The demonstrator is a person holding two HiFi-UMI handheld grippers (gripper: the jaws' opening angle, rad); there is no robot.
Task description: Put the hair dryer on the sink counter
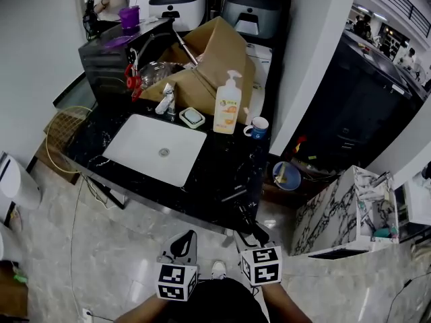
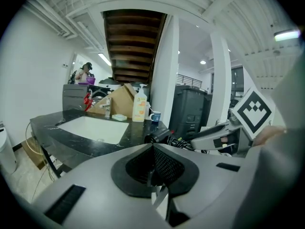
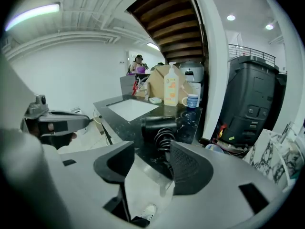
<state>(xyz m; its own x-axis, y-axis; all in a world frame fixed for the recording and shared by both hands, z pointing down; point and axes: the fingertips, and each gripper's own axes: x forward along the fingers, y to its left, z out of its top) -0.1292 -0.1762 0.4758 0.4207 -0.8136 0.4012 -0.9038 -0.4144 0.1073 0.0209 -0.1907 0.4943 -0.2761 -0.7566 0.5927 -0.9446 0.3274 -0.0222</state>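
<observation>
On the desk (image 1: 219,170), near its front right corner beside the sink (image 1: 156,148), the dryer (image 3: 159,126) lies flat and seems delivered. So the fingers of our right gripper (image 3: 151,163) stand apart, gripping nothing, and those of the left gripper (image 2: 152,170) rest together, empty.

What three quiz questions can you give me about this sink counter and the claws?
1. True or false: the hair dryer lies on the black counter.
2. Pick one: what stands next to the soap bottle? A) a mug B) a teddy bear C) a banana
3. Fill the gap: the right claw is ____, with nothing between its jaws.

Key: 1 true; 2 A; 3 open.
</observation>
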